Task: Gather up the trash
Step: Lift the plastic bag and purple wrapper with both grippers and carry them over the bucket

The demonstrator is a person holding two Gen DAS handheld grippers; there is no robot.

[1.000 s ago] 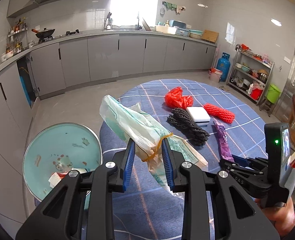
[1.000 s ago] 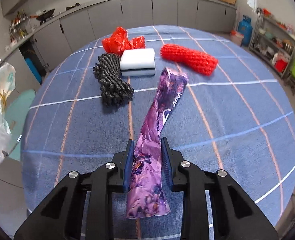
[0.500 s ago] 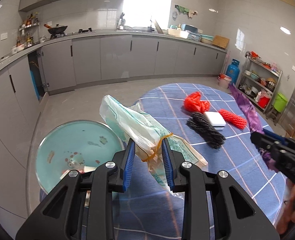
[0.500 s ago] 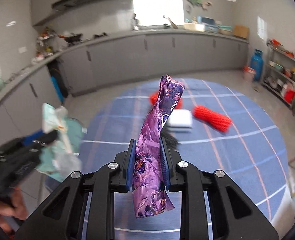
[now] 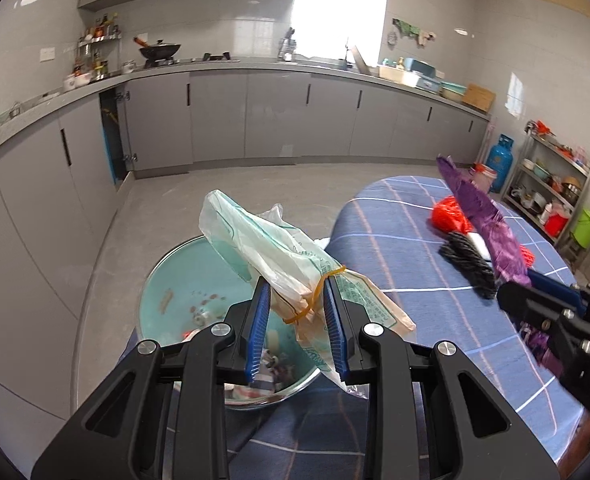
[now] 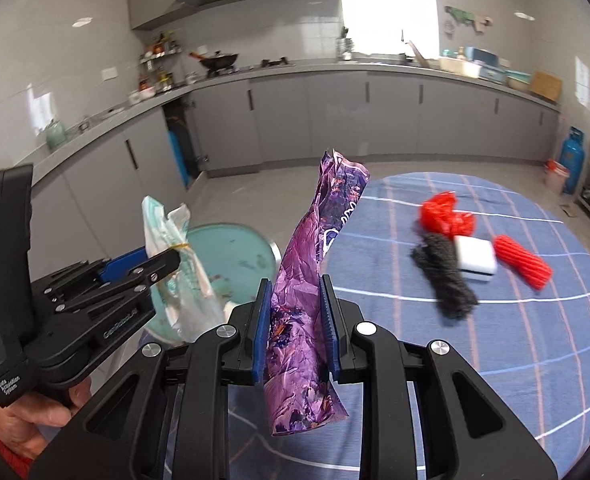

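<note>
Left claw [image 5: 297, 320]: narrow, blue pads clamped on a clear-and-green plastic bag [image 5: 279, 256] bound with a yellow rubber band [image 5: 315, 300]. Bag's free end sticks up toward 11 o'clock; the other end hangs below the pads. The claw sits over the near rim of a teal bin [image 5: 167, 280], which stands on the floor just beside the table [image 5: 415, 280] edge. Scraps lie in the bin's bottom.

Right claw [image 6: 295, 328]: narrow, pads pressed on a purple wrapper [image 6: 315, 264]. Wrapper stands nearly upright, top tilted to 1 o'clock, bottom end hanging loose under the pads. It is lifted off the blue checked tablecloth.

Right wrist view: left claw [image 6: 163, 260] at 9 o'clock, with bag [image 6: 175, 240], bin [image 6: 235, 248] behind it. A hand [image 6: 35, 416] with red sleeve grips the left claw's handle at 8 o'clock.

Left wrist view: right claw at 3 o'clock, wrapper [image 5: 483, 216] rising toward 1 o'clock.

On the table, 2 o'clock in the right wrist view, close together: red bag [image 6: 443, 212], black mesh [image 6: 443, 276], white block [image 6: 475, 260], red mesh roll [image 6: 523, 264]. Black mesh touches the block.
</note>
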